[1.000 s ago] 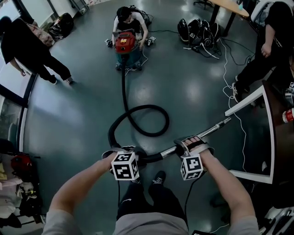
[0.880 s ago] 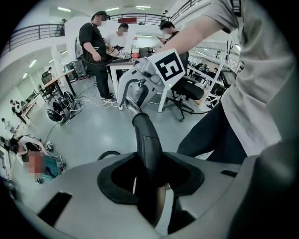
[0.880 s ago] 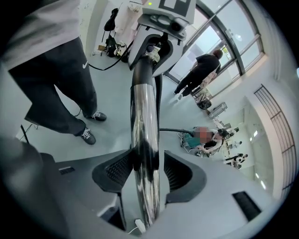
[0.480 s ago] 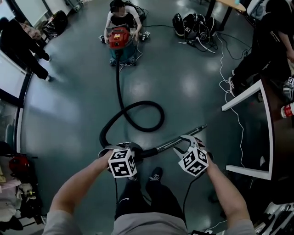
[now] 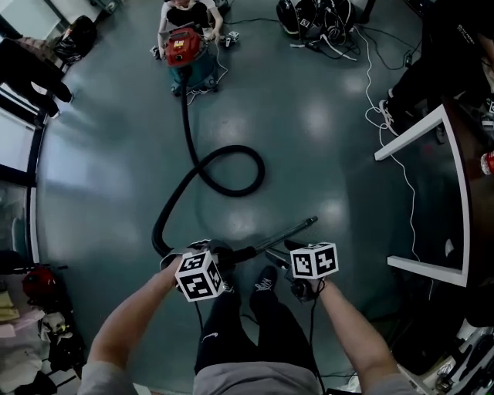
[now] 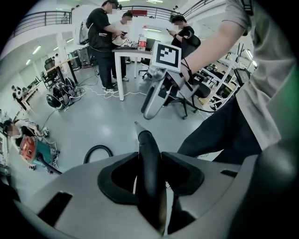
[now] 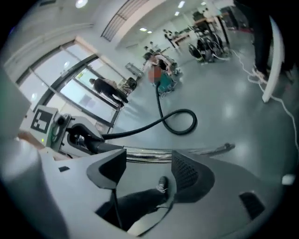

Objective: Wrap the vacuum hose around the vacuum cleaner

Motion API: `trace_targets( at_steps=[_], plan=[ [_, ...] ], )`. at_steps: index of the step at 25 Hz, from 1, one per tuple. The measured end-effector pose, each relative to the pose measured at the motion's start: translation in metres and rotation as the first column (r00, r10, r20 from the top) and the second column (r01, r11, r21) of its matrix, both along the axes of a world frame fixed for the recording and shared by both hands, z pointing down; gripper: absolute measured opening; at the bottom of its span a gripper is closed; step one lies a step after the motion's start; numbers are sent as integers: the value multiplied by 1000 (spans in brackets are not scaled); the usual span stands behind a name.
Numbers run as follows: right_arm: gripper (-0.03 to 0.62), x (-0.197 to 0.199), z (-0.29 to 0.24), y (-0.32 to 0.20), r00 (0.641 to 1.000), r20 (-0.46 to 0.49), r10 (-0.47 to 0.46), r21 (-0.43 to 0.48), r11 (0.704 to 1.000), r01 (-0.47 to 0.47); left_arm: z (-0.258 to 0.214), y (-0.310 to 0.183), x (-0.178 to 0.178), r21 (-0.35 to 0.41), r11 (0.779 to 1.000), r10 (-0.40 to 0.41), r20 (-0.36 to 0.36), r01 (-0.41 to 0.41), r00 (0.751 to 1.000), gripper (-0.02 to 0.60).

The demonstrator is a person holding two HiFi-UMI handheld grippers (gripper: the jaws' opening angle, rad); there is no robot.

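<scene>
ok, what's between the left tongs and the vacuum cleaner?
Only the black hose. It runs from the left tongs across otherwise bare floor, loops once midway, and reaches the vacuum cleaner. The head view shows it.

The glossy grey-green floor (image 5: 108, 154) carries a red-topped vacuum cleaner (image 5: 184, 48) at its far end, with a person (image 5: 185, 11) crouched just behind it. A black hose (image 5: 185, 116) runs from the cleaner across the floor and curls into one flat loop near the middle. Black bags (image 5: 312, 19) lie in a heap to the right of the cleaner. A white cable (image 5: 368, 73) trails from them past a white table (image 5: 461, 200). A dark shoe (image 5: 265, 282) stands at the near edge.
</scene>
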State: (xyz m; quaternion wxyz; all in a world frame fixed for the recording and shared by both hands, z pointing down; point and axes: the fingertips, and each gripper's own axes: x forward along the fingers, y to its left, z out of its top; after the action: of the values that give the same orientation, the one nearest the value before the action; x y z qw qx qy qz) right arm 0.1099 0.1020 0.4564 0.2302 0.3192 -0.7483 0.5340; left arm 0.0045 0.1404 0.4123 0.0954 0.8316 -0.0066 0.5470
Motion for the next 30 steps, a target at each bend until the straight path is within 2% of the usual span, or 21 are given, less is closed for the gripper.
trace_targets(
  at_steps=[3, 8, 12, 15, 18, 22, 27, 30],
  plan=[
    [313, -11, 29, 9, 985, 78, 151, -142, 980, -139, 12, -2, 0, -2, 1000, -31, -5, 31, 999, 161],
    [362, -27, 54, -5, 905, 170, 389, -285, 899, -333, 29, -9, -8, 8, 997, -71, -19, 72, 997, 161],
    [365, -33, 83, -26, 851, 141, 506, -343, 831, -437, 45, -8, -13, 20, 995, -94, -31, 94, 995, 161],
    [364, -33, 114, -30, 808, 62, 586, -399, 757, -518, 59, -5, -16, 33, 993, -114, -28, 115, 993, 161],
    [364, -33, 140, -27, 791, -13, 612, -423, 713, -558, 66, -4, -17, 46, 989, -139, -40, 140, 990, 161],
    [364, -39, 161, -33, 780, -45, 624, -433, 692, -578, 71, -7, -19, 64, 987, -146, -68, 150, 987, 160],
    [364, -54, 185, -38, 774, -92, 627, -459, 663, -591, 79, -10, -28, 105, 985, -132, -62, 138, 989, 160],
    [364, -65, 197, -41, 775, -112, 622, -477, 650, -591, 83, -13, -36, 101, 984, -139, -63, 145, 988, 158]
  ],
)
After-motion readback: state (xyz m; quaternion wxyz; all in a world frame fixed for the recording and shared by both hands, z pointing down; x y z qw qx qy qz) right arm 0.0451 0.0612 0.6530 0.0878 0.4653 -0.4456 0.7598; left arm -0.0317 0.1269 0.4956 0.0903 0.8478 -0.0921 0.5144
